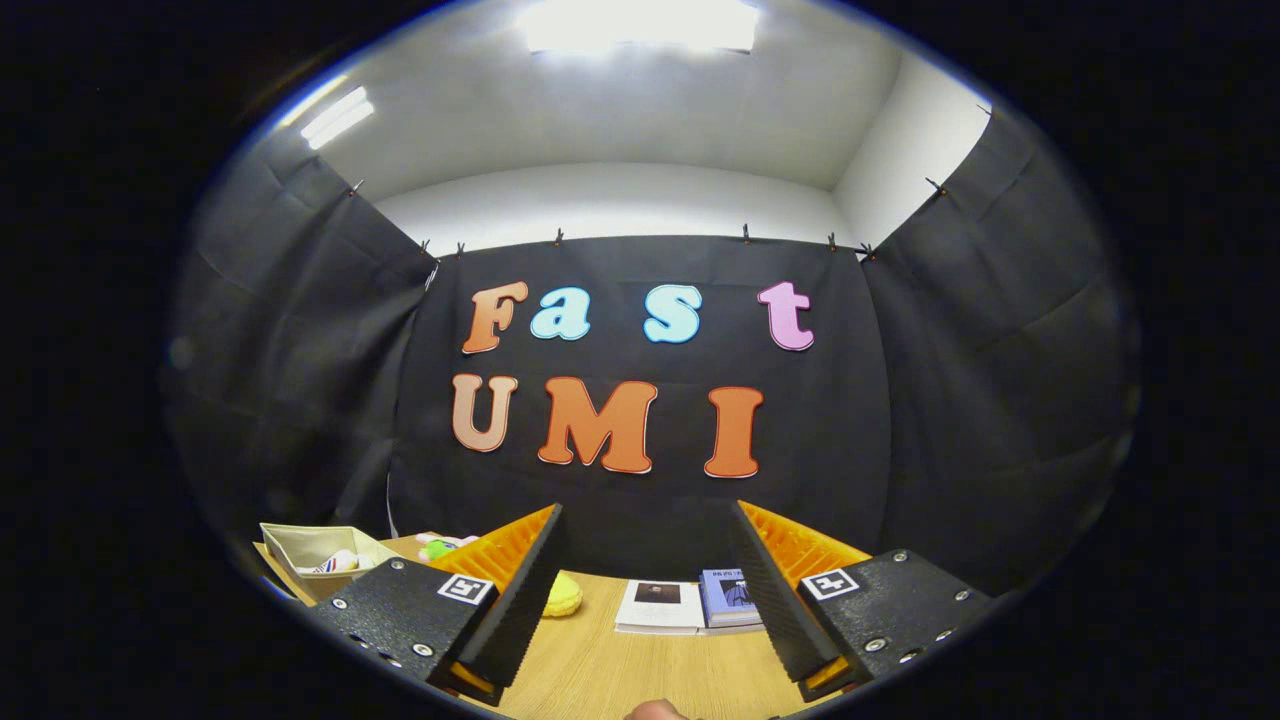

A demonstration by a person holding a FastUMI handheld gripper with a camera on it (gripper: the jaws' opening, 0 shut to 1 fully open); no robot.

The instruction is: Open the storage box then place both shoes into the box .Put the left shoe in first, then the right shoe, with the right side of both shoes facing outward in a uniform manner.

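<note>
My gripper is open, its fingers spread wide with nothing between them, held above a wooden table and pointing at the booth's back wall. A beige open-topped box stands on the table to the left of the left finger. Inside it lies a white thing with red and blue stripes, which may be a shoe; it is too small to tell.
Two books lie side by side on the table beyond the fingers. A yellow soft object sits by the left finger, with a small green and pink toy behind it. A rounded bit, maybe a hand, shows at the table's near edge.
</note>
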